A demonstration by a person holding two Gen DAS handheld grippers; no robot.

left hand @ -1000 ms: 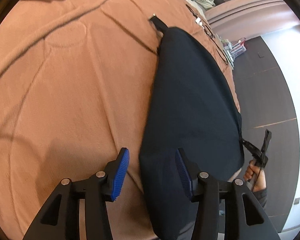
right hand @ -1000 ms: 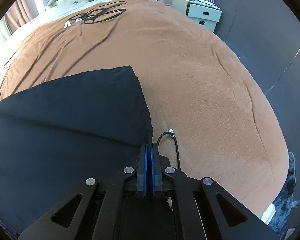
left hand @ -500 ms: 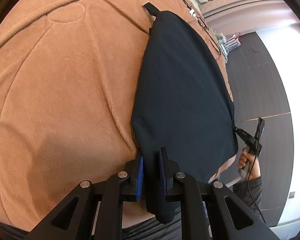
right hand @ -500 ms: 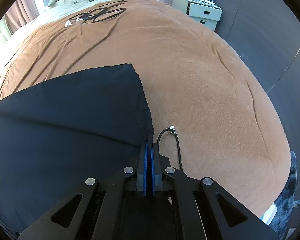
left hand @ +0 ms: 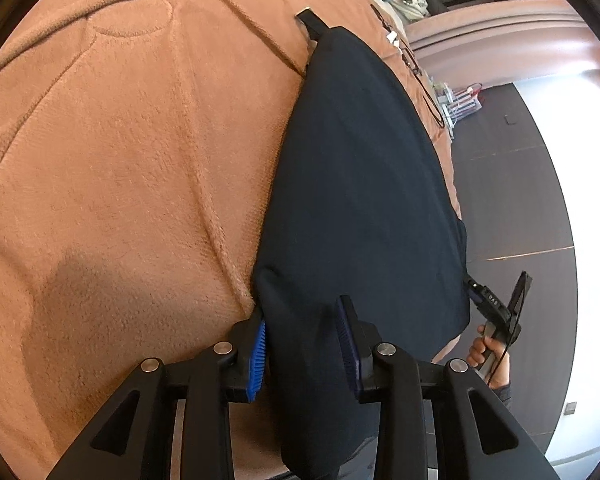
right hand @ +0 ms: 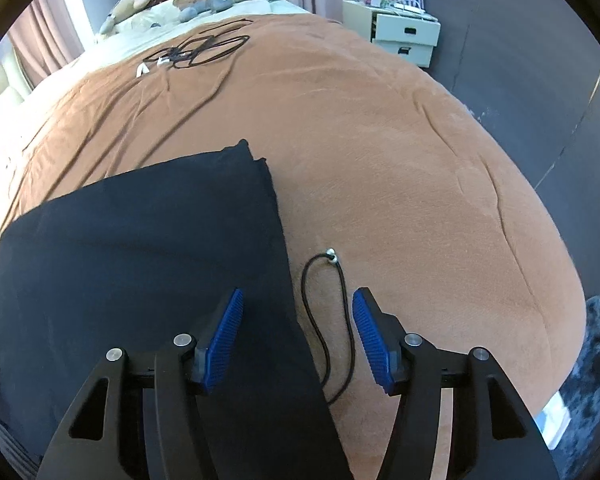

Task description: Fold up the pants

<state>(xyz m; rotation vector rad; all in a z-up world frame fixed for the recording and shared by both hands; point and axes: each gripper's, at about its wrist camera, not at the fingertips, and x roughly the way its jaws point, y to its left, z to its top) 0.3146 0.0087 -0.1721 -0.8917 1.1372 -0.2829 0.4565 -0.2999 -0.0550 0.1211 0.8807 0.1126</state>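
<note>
My left gripper (left hand: 304,344) has its blue pads spread apart, with a corner of the dark pants (left hand: 360,184) lying loosely between them; the left pad (left hand: 259,354) sits at the fabric's edge and the right pad (left hand: 346,344) rests over the cloth, so nothing is pinched. My right gripper (right hand: 296,340) is likewise spread wide; the pants' side edge (right hand: 140,280) runs between its pads, the left pad over dark fabric and the right pad over bare blanket. A thin black drawstring (right hand: 328,320) loops out from the pants between those pads, its small metal tip toward 12 o'clock from my right fingers.

The pants lie folded flat on the brown blanket (right hand: 400,168), filling the 9 o'clock half of the right wrist view; in the left wrist view they stretch from my fingers toward 12 o'clock as a long dark strip, ending in a small dark tab (left hand: 310,24). At 4 o'clock in that view a hand (left hand: 486,354) grips the other tool's handle.

Farther off, at 11 o'clock in the right wrist view, a tangle of black cable (right hand: 204,50) rests on the blanket; beyond it lie soft toys (right hand: 140,4); at 1 o'clock stands a pale drawer unit (right hand: 396,34).
</note>
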